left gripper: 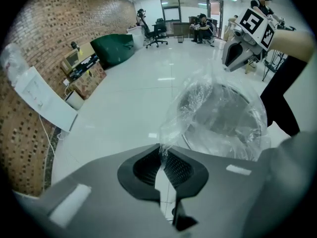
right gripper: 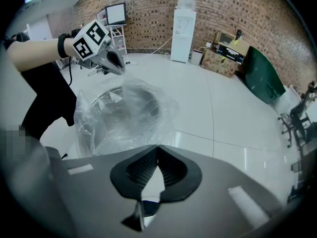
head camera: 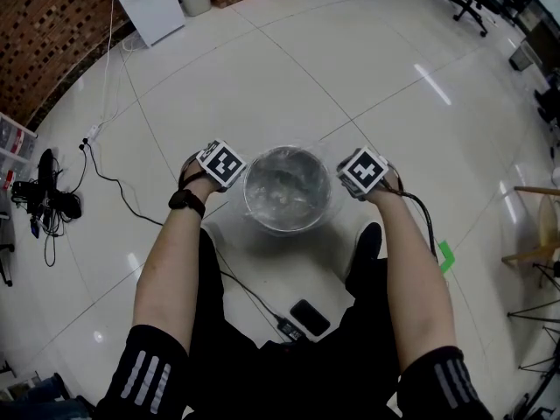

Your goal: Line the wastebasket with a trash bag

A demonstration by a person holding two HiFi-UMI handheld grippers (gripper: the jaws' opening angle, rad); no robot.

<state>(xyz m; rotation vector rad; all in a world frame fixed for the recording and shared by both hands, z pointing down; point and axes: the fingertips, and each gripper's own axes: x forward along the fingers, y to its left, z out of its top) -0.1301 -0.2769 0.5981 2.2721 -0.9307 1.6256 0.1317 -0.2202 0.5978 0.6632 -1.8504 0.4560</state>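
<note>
head view: the basket (head camera: 288, 221) stands on the white tiled floor (head camera: 367, 86) between the person's forearms, a round can seen from above. the clear bag (head camera: 289, 186) sits in its mouth, with crinkled film spilling over the rim on all sides. the left hand-held gripper (head camera: 236, 182) is at the basket's left edge and the right hand-held gripper (head camera: 343, 187) is at its right edge, both pointing steeply down. a phone (head camera: 310, 318) lies near the person's legs, and a green tape mark (head camera: 446, 256) is stuck to the floor to the right. a white water dispenser (head camera: 144, 3) stands far off by the brick wall.

left gripper view: the left hand-held gripper (left gripper: 162, 153) has its jaws pressed together on a twisted bit of the bag's (left gripper: 218, 115) edge, and the film rises from the pinch and billows over the basket (left gripper: 198, 144) beyond. the right hand-held gripper (left gripper: 230, 62) hangs at the bag's far side.

right gripper view: the right hand-held gripper (right gripper: 157, 150) has its jaws together. the bag (right gripper: 124, 115) comes right down to the tips, but i cannot tell whether film is caught between them. the basket's dark rim (right gripper: 111, 95) shows through the film. the left hand-held gripper (right gripper: 118, 66) is at the bag's far edge.
</note>
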